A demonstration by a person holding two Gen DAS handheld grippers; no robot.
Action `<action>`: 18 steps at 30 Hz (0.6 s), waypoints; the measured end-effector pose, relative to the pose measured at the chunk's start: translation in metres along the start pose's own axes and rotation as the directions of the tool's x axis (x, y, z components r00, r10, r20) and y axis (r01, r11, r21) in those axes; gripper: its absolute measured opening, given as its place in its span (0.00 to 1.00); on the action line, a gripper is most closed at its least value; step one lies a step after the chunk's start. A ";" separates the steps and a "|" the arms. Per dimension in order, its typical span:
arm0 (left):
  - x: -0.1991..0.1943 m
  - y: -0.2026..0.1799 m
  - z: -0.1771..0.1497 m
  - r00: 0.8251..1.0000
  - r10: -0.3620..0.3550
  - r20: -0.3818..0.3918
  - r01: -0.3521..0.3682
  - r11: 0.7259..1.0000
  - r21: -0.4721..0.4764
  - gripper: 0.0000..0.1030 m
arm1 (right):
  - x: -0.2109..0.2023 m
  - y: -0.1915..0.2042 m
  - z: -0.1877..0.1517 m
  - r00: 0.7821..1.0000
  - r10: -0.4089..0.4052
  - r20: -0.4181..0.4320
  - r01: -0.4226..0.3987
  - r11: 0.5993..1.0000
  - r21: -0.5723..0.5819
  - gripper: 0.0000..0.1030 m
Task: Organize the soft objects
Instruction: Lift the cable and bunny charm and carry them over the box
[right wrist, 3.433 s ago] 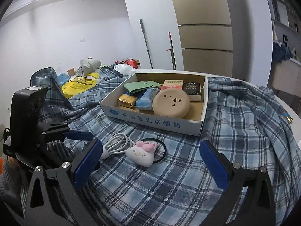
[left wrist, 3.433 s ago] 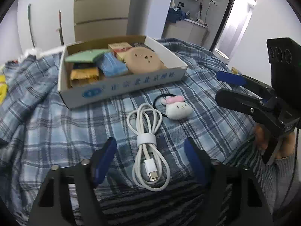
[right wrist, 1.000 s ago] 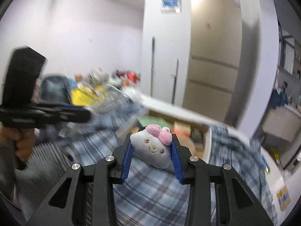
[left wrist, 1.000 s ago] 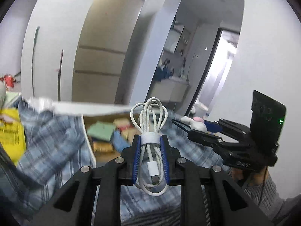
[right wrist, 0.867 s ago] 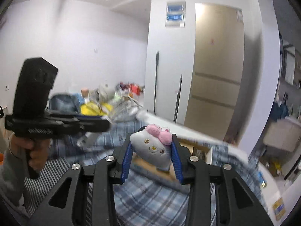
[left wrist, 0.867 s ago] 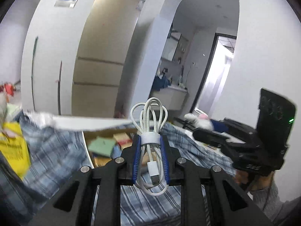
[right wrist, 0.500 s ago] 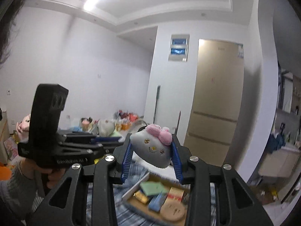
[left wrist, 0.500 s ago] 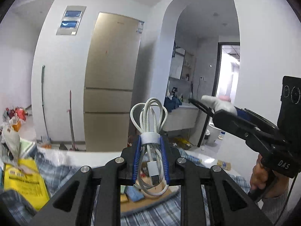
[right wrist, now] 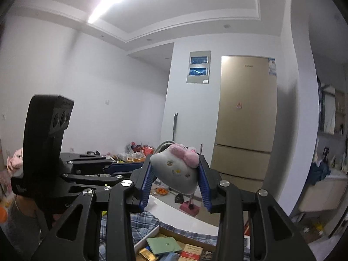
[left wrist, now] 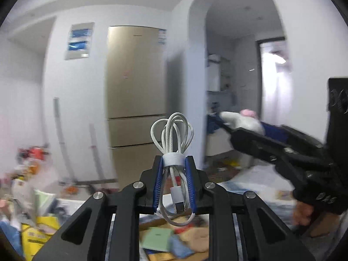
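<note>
Left gripper: my left gripper point(left wrist: 175, 181) was clenched on the white cable point(left wrist: 174, 152), gripping it at its band, with the loops standing up above the blue pads.
Right gripper: my right gripper point(right wrist: 176, 184) was grasping the plush toy point(right wrist: 175, 170), a grey-white face with a pink bow, squeezed between the 2 pads.
Both loads: the 2 things were held high in the air, well above the box, and not touching anything else.
Box: the cardboard box point(right wrist: 150, 238) was below both grippers, and it held a green packet point(right wrist: 164, 245) and other small packs.
Cloth: a blue checked cloth point(right wrist: 139, 224) lay around the box.
Progress: I judged that picking up was done for both things, and placing was left for both; nothing of the 2 was yet in the box.
Edges: the near wall of the box was the edge to pass over, and from this height I judged it no obstacle.
Open room: the 2 grippers were near each other, so I judged that lowering 1 at a time was safer.
Far: a tall fridge point(right wrist: 245, 117) stood at the wall, well apart.
</note>
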State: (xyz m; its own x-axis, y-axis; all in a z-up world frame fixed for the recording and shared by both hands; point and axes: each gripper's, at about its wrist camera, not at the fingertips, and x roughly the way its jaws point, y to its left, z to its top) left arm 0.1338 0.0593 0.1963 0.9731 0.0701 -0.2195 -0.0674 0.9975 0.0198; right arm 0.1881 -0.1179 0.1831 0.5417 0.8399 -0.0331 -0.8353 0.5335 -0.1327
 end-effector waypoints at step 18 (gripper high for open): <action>0.115 0.021 -0.075 0.965 -0.027 -0.261 0.008 0.997 -0.074 0.22 | 0.103 -0.056 -0.119 0.946 0.035 -0.323 0.026 0.983 0.180 0.37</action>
State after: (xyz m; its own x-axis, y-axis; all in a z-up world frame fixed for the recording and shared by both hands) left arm 0.2274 0.0886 0.0986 0.8832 0.0417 -0.4672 -0.0754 0.9957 -0.0538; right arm 0.3018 -0.0736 0.0688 0.5138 0.7807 -0.3558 -0.8245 0.5640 0.0469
